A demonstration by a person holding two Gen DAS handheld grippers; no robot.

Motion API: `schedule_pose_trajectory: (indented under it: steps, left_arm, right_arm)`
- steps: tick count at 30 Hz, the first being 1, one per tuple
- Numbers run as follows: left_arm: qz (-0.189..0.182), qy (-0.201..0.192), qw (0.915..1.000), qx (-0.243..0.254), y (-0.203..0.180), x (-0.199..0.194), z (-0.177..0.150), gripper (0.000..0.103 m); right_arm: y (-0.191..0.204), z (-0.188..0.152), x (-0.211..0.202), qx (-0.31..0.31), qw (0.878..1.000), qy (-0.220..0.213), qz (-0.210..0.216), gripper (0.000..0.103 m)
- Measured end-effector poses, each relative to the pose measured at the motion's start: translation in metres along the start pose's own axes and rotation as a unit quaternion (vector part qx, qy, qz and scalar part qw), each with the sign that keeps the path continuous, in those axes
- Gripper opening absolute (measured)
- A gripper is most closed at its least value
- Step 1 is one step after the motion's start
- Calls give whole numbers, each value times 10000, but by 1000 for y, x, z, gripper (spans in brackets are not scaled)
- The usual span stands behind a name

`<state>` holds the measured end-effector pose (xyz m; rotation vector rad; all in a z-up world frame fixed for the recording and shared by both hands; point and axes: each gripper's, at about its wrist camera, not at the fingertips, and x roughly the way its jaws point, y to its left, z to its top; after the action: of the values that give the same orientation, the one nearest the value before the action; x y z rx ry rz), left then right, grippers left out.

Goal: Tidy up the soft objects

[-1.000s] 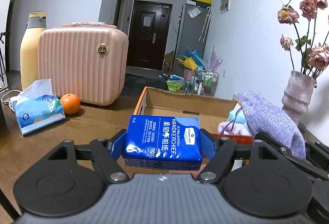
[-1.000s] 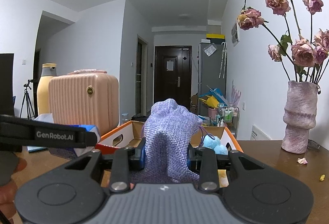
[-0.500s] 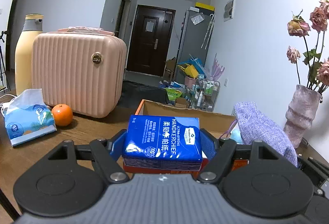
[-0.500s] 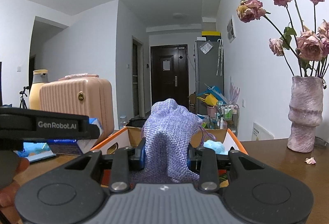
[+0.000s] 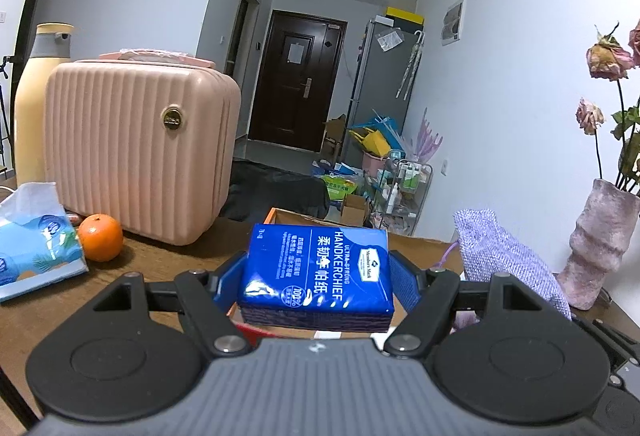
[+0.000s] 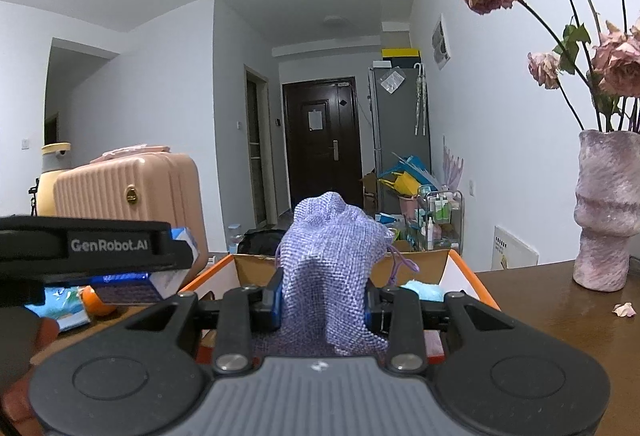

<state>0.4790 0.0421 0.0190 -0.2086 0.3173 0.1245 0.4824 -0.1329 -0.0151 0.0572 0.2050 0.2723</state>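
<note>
Grippers both carry loads: our left gripper (image 5: 316, 276) clamps the blue handkerchief pack (image 5: 318, 270) above the cardboard box (image 6: 460, 268), while our right gripper (image 6: 324, 300) pinches the purple mesh pouch (image 6: 330, 268) just beside it.

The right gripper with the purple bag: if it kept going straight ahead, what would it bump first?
Probably the far wall of the cardboard box. The right gripper, shut on the purple bag, points over it, though depth is hard to judge.
</note>
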Motion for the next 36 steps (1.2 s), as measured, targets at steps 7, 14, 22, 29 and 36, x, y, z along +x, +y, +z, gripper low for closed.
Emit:
schedule_pose_trajectory:
  steps: [7, 14, 22, 29, 36]
  left_arm:
    - [13, 8, 10000, 8, -4, 15, 4, 75]
    - [38, 0, 10000, 48, -11, 36, 8, 75]
    - [113, 6, 9999, 98, -16, 56, 9, 75]
    - [168, 15, 9997, 160, -17, 73, 11, 75]
    - [260, 28, 9993, 263, -18, 89, 11, 75]
  right_arm:
    - [-4, 3, 22, -2, 9999, 52, -89, 33]
    - [-7, 5, 40, -5, 9999, 80, -142, 33]
    - [-9, 6, 58, -16, 9996, 180, -218, 33]
    - [-6, 7, 71, 11, 9988, 302, -372, 33]
    - [-8, 6, 85, 1, 9978, 461, -468, 33]
